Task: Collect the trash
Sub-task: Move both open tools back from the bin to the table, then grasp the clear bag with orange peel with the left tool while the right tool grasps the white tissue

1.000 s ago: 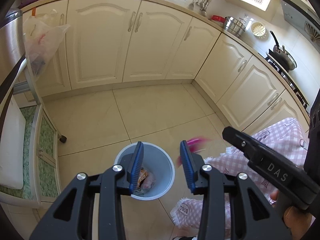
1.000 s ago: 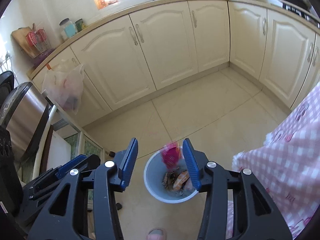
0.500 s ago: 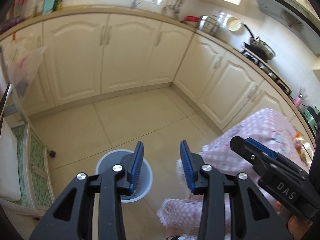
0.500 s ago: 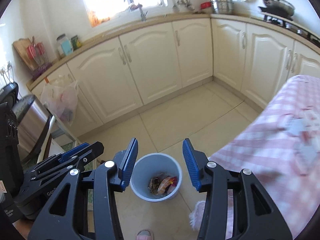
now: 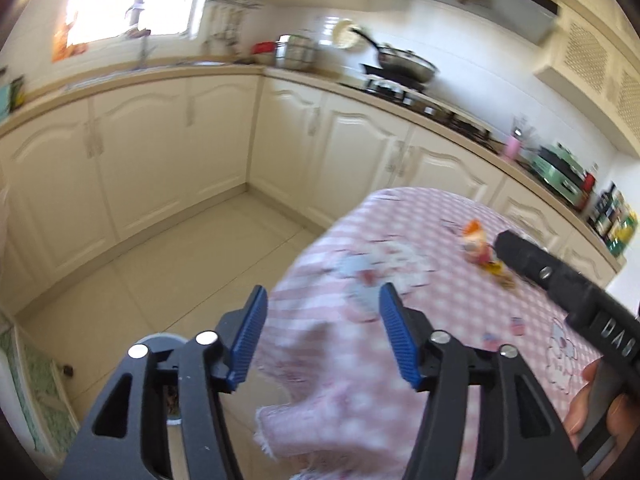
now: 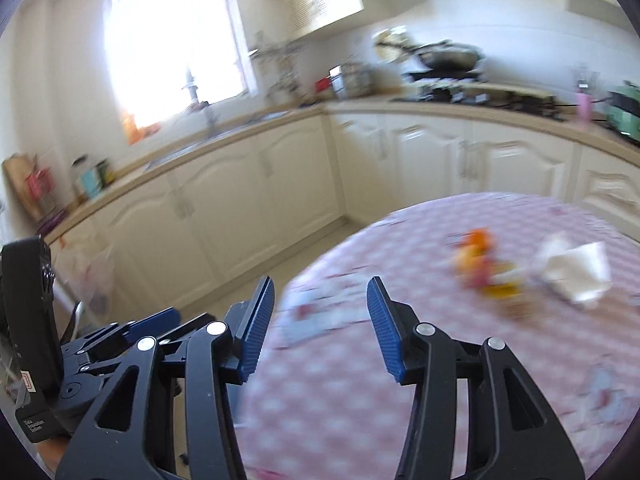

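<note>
A table with a pink checked cloth (image 5: 440,320) holds a small heap of orange and yellow scraps (image 5: 478,246). In the right wrist view the scraps (image 6: 484,264) lie beside a crumpled white tissue (image 6: 572,270). My left gripper (image 5: 320,332) is open and empty over the table's near edge. My right gripper (image 6: 320,320) is open and empty, short of the scraps. The rim of the blue-grey trash bin (image 5: 158,338) shows on the floor behind my left gripper's left finger. Both views are blurred.
Cream cabinets (image 5: 168,160) run along the walls under a counter with a sink, pots and a stove with a pan (image 5: 404,66). Tiled floor (image 5: 160,272) lies between cabinets and table. A plastic bag (image 6: 94,276) hangs at left.
A pink scrap fell from my right gripper into the bin a second ago. Both grippers have since swung up and to the right, from the bin to the table. Both stay open.
</note>
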